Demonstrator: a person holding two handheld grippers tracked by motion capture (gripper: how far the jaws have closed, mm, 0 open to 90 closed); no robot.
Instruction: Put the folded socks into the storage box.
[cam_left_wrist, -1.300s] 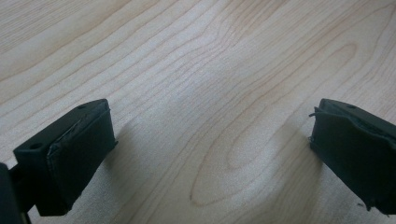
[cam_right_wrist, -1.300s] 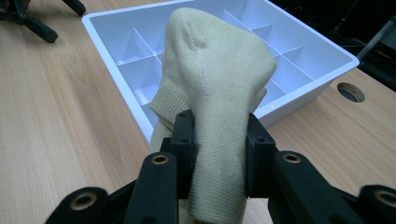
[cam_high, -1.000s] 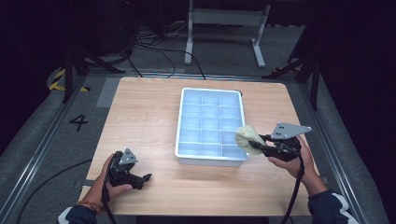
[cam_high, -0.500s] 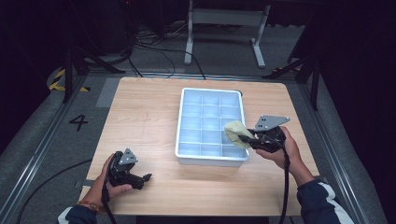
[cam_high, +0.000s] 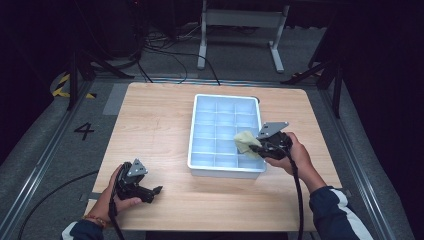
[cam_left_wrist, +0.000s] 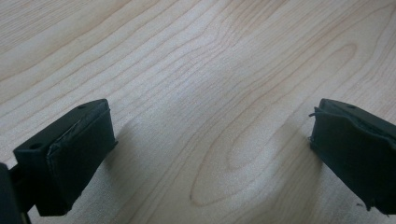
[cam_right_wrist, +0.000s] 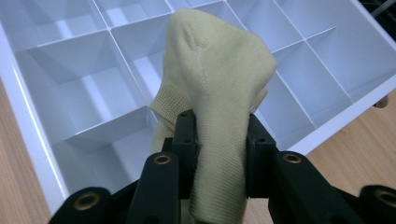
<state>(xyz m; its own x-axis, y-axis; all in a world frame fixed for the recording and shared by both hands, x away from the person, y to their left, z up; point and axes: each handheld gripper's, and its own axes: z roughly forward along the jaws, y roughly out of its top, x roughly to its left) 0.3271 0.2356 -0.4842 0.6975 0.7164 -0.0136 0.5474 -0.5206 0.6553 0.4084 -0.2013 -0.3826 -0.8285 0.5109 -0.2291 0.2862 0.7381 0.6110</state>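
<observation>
A pale yellow sock (cam_right_wrist: 219, 79) is pinched between the black jaws of my right gripper (cam_right_wrist: 218, 140), which is shut on it. The sock (cam_high: 246, 141) hangs over the near right compartments of a white divided tray (cam_high: 200, 125) in the middle of the wooden table (cam_high: 150, 120); my right gripper (cam_high: 259, 145) sits at the tray's right rim. My left gripper (cam_high: 156, 191) rests near the table's front left, open, its two pads (cam_left_wrist: 70, 154) wide apart over bare wood with nothing between them.
The tray's grid of compartments (cam_right_wrist: 88, 88) holds nothing. Bare wood lies left of the tray and along the front edge. Beyond the table, cables (cam_high: 165, 50) and a metal stand (cam_high: 240, 20) sit on the dark floor.
My right gripper has carried the sock leftward, from beside the tray's right edge to over its near right compartments. The left gripper has stayed put.
</observation>
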